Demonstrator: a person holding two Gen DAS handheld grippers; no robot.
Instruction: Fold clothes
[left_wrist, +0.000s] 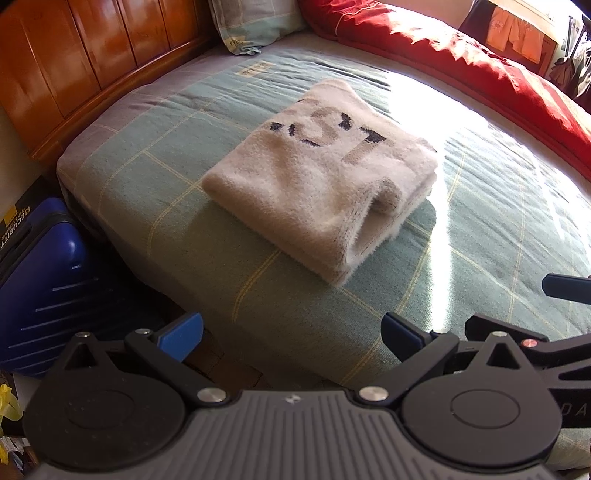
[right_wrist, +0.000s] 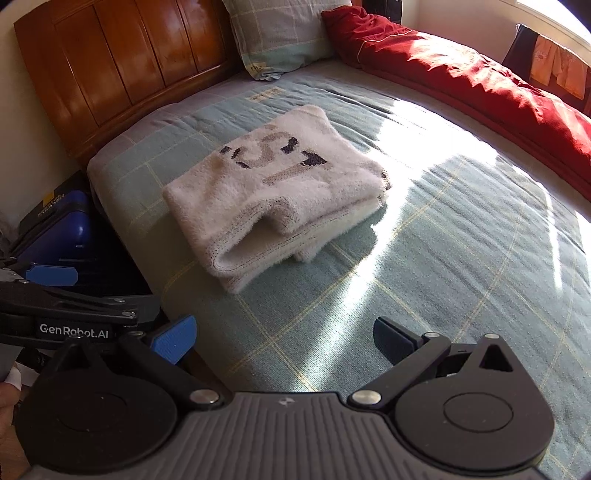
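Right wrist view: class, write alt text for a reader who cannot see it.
A fuzzy cream garment with dark lettering lies folded into a compact rectangle on a green checked bed, touched by neither tool. The right tongs hover open at the bed's near edge, empty. A wooden headboard, pillow and red quilt lie beyond.

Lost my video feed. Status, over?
Left gripper and right gripper open, empty. White sweater folded on bed. Nothing in the way.

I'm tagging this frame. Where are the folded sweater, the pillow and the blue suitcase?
folded sweater (left_wrist: 317, 181), left wrist view, on its top face.
pillow (right_wrist: 280, 33), right wrist view, on its front.
blue suitcase (left_wrist: 40, 280), left wrist view, on its ribbed shell.
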